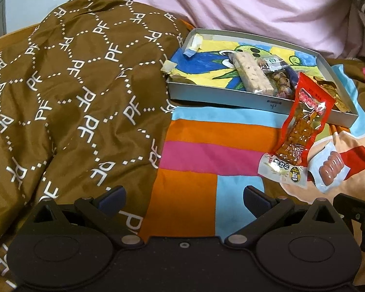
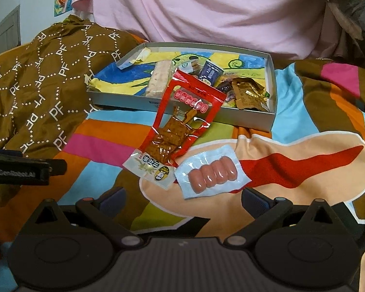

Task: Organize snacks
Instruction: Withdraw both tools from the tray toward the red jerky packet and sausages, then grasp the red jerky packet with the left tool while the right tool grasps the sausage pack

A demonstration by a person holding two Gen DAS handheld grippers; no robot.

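Three packets lie outside the grey tray [image 2: 245,119], which sits on the colourful bedspread [image 2: 304,170] well ahead of both grippers with several snacks already in it. Largest of the three is the red packet [image 2: 182,119]: it stretches away from the right gripper [image 2: 182,197], far end propped on the tray's near wall, near end overlapping a small white packet [image 2: 149,170]. Smallest in reach is the sausage pack [image 2: 211,174], a clear pouch just ahead of the right fingers and between their lines, its long axis running crosswise, tilted up to the right. The right gripper's fingers are spread wide and empty. So are those of the left gripper [image 1: 183,197], which hangs over bare bedspread with the packets off ahead and to its right. The right hand looks nearer, and a crosswise pack may need a wrist turn. Inside the tray the heaped wrappers overlap and their print is unreadable.
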